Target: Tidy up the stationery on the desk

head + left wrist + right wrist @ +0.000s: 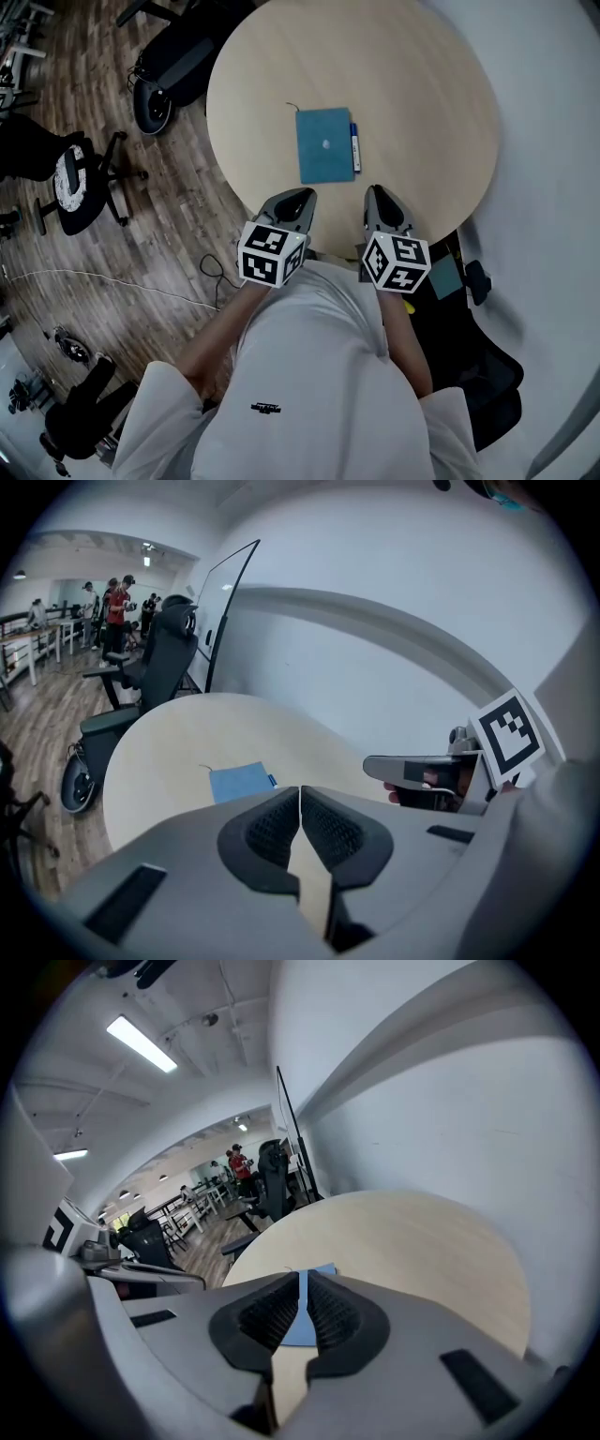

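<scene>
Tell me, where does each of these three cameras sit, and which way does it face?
Head view: on the person's head, facing steeply down at the table and notebook; shows their white shirt, left tongs and right tongs.
Left gripper view: on the left tongs, facing along their shut jaws over the table; right tongs show at right.
Right gripper view: on the right tongs, facing likewise; left tongs show at left.
Shared: all three see the notebook.

One notebook [324, 144]; one pen [354, 147]

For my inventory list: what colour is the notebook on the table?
Teal blue; the notebook shows best in the head view.
</scene>
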